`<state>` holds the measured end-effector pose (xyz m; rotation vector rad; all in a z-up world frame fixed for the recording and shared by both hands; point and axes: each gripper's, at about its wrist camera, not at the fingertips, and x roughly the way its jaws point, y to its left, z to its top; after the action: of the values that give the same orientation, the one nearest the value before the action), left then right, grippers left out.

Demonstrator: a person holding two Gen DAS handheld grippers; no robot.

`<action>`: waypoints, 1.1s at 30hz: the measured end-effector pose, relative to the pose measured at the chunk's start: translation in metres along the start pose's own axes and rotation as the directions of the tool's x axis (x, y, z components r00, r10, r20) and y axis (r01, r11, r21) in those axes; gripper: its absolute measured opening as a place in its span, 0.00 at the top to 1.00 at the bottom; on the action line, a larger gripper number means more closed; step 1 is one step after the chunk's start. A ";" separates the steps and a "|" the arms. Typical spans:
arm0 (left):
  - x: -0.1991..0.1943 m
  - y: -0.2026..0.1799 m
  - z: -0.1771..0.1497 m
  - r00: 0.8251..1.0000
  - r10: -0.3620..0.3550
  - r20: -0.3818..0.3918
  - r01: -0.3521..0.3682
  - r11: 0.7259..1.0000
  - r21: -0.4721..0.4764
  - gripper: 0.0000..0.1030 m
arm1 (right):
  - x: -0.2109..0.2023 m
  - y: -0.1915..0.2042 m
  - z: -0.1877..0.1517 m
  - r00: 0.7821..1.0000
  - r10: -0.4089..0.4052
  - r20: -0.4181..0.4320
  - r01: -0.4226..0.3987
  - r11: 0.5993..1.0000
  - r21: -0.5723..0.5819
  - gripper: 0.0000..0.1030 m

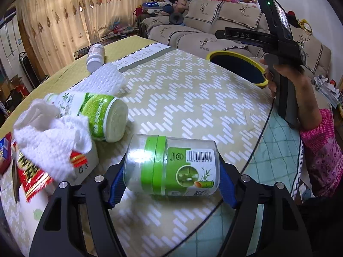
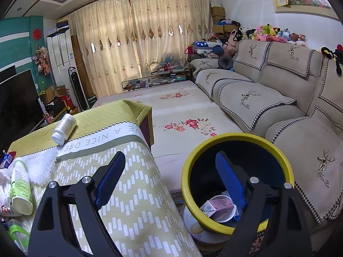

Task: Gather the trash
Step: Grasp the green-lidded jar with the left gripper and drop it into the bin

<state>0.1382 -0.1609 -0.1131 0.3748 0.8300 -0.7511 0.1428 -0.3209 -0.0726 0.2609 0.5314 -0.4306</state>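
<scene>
My left gripper has its blue pads on both ends of a clear plastic jar with a green label, lying sideways on the table. A green-and-white bottle lies beyond it, with crumpled white tissue at its left. A small white pill bottle lies at the far end. My right gripper is open and empty, held above the yellow-rimmed dark bin, which holds a pink carton. The bin also shows in the left wrist view.
The table wears a yellow-green zigzag cloth. A red-and-white packet box sits at its left edge. A white towel lies mid-table. A beige sofa and flowered bed surface lie past the table and bin.
</scene>
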 end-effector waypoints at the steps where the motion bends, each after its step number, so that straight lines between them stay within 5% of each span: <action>1: -0.002 0.000 -0.001 1.000 -0.005 0.001 0.005 1.000 -0.006 0.31 | -0.001 0.000 0.000 1.000 0.003 0.004 -0.003 1.000 0.002 0.21; 13: -0.037 -0.020 0.020 0.996 -0.052 0.079 0.055 0.998 -0.041 0.31 | -0.027 -0.016 0.002 0.998 0.034 0.051 -0.035 0.999 0.020 0.21; 23: 0.028 -0.089 0.106 0.975 -0.210 0.069 0.203 0.975 0.093 0.31 | -0.084 -0.106 -0.007 0.986 -0.165 0.036 0.162 0.984 0.074 0.16; 33: 0.102 -0.158 0.192 0.969 -0.246 -0.017 0.244 0.951 0.192 0.31 | -0.099 -0.183 -0.030 0.966 -0.256 -0.013 0.255 0.952 0.172 0.16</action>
<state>0.1695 -0.4255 -0.0738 0.4464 0.8081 -1.0689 -0.0316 -0.4389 -0.0680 0.3586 0.5214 -0.7318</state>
